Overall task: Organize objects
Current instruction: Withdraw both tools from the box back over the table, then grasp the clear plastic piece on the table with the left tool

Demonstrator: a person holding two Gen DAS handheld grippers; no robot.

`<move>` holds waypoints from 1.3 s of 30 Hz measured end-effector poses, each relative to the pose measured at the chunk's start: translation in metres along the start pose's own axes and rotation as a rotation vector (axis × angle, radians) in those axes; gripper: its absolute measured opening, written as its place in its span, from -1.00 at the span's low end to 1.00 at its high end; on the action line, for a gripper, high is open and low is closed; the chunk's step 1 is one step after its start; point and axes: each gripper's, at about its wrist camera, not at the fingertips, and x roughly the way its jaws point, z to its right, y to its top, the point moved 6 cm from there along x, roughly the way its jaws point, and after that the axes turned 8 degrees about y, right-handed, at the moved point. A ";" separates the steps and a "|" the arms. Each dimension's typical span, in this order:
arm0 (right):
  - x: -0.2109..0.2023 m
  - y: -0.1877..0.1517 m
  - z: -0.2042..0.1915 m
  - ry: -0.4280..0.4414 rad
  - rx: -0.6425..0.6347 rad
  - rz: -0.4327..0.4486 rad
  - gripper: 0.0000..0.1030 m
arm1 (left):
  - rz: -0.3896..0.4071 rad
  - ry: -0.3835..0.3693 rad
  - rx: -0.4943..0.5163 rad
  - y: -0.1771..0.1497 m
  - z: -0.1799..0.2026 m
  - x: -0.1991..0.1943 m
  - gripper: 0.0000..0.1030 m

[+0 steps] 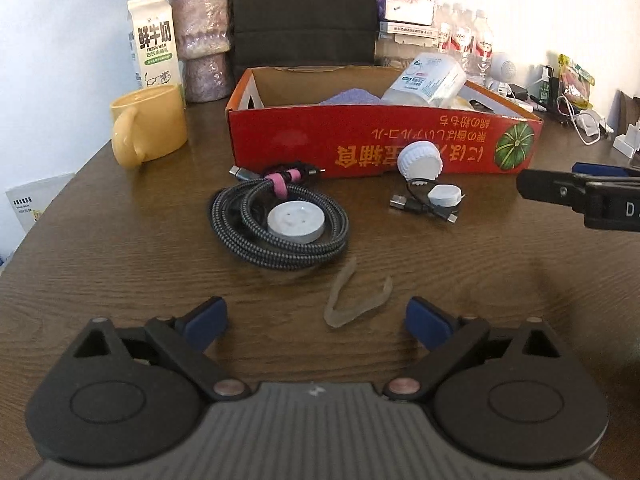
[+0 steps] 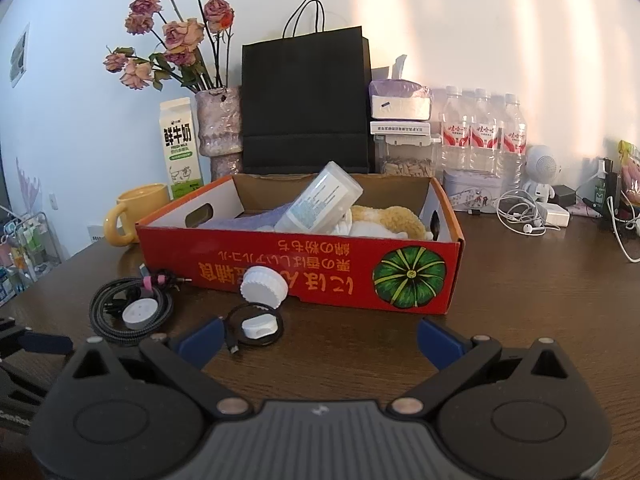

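A red cardboard box [image 1: 360, 136] [image 2: 304, 264] stands on the brown table and holds a clear bottle [image 2: 320, 202], a purple cloth and a plush toy. In front of it lie a coiled braided cable [image 1: 280, 228] [image 2: 128, 316] with a white disc [image 1: 295, 222] inside it, a white ribbed cap [image 1: 420, 160] [image 2: 264, 287], a small white charger on a black cord [image 1: 442, 196] [image 2: 258, 326] and clear plastic tweezers [image 1: 356, 300]. My left gripper [image 1: 316, 318] is open, just before the tweezers. My right gripper [image 2: 320, 340] is open and empty near the charger; it also shows in the left wrist view [image 1: 580, 196].
A yellow mug [image 1: 150, 124] [image 2: 136, 212], milk carton [image 1: 154, 44] and flower vase [image 1: 204, 40] stand left of the box. A black paper bag [image 2: 306, 104], water bottles [image 2: 480, 136], a small speaker and tangled earphone cords [image 2: 524, 216] line the back and right.
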 end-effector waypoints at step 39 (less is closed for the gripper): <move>0.006 -0.007 -0.006 -0.004 -0.033 -0.030 1.00 | 0.203 -0.124 -0.046 0.032 0.005 -0.036 -0.93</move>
